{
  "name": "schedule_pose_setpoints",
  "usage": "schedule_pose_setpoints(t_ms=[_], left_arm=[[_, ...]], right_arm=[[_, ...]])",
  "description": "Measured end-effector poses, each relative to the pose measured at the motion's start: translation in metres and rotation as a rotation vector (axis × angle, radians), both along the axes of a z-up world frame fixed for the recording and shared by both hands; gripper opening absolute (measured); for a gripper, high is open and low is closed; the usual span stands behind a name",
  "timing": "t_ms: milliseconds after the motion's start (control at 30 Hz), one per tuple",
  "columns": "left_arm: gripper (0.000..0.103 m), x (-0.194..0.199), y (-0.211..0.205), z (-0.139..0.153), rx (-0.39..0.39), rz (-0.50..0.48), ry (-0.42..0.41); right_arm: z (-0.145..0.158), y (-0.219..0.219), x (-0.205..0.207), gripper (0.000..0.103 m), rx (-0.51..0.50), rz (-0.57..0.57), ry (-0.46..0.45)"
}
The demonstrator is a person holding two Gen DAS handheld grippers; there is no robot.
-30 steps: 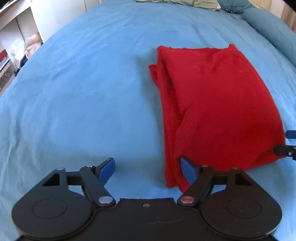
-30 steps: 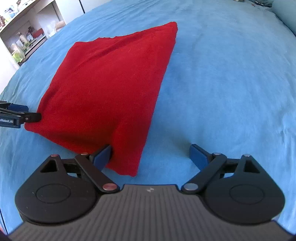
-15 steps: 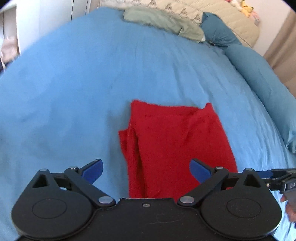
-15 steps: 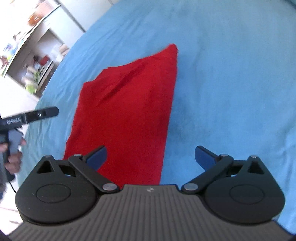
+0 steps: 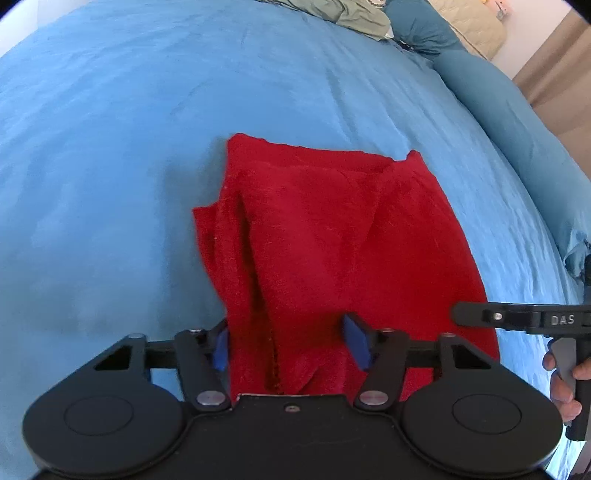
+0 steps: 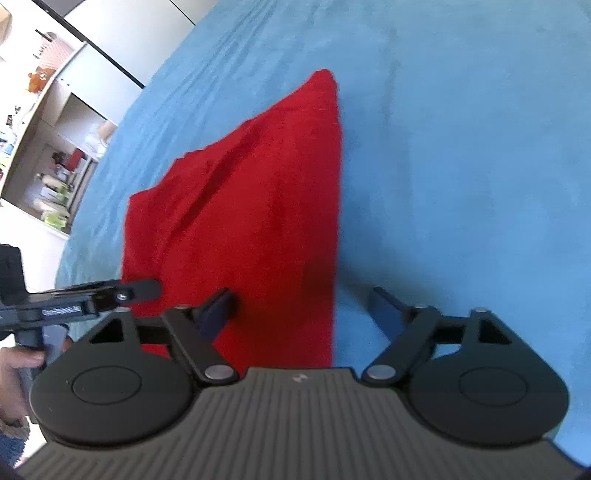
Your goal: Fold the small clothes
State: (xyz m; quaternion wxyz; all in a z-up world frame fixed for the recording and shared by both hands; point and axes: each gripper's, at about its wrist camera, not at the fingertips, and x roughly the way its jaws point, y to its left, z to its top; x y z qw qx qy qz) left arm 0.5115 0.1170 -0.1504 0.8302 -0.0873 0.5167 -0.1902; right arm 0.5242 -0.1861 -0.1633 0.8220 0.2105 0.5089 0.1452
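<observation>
A folded red cloth [image 5: 332, 243] lies flat on the blue bed sheet [image 5: 110, 184]; it also shows in the right wrist view [image 6: 251, 206]. My left gripper [image 5: 290, 345] is open, its blue pads either side of the cloth's near left part, above it. My right gripper [image 6: 303, 314] is open, straddling the cloth's near right edge. Neither holds the cloth. The right gripper's finger [image 5: 498, 317] shows at the right of the left wrist view; the left gripper's finger [image 6: 110, 295] shows at the left of the right wrist view.
Teal pillows [image 5: 498, 110] and a green garment [image 5: 347, 14] lie at the bed's far end. White shelves with clutter [image 6: 55, 155] stand beyond the bed's left side. A beige curtain [image 5: 554, 74] hangs at far right.
Both grippers rose and pulled back from the cloth's near edge, then tilted down over it again. The left gripper's jaws have narrowed since half a second ago. The cloth stays folded.
</observation>
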Motion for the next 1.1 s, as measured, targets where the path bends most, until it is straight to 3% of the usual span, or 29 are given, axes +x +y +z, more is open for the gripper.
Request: schedule_pose_setpoints(t_ms=[33,100,200,500,733,900,1100], left_arm=[[0.054,0.000,-0.001,0.001,0.001,0.001,0.000],[0.036,0.001,-0.004,0.003,0.016,0.006,-0.012],[0.027,-0.004,-0.010,0.014,0.052,0.014,-0.039],[0.024,-0.042,-0.043,0.074,0.055,-0.029,-0.148],[0.024,-0.118,-0.073,0.110,0.020,-0.069,-0.170],[0.024,-0.166,-0.103,0.087,0.026,-0.098,-0.118],[0.026,-0.199,-0.136,0.041,0.106,-0.088,-0.135]], right_arm=[[0.000,0.003,0.002,0.073,0.012,0.008,0.000],[0.003,0.010,0.004,0.058,-0.018,0.024,-0.013],[0.016,0.017,-0.001,0.042,-0.064,0.036,-0.054],[0.083,0.007,-0.044,0.039,-0.077,0.054,-0.188],[0.131,-0.036,-0.129,0.039,-0.096,0.029,-0.201],[0.115,-0.060,-0.184,0.039,-0.132,-0.004,-0.148],[0.052,-0.086,-0.230,0.040,-0.159,-0.019,-0.136]])
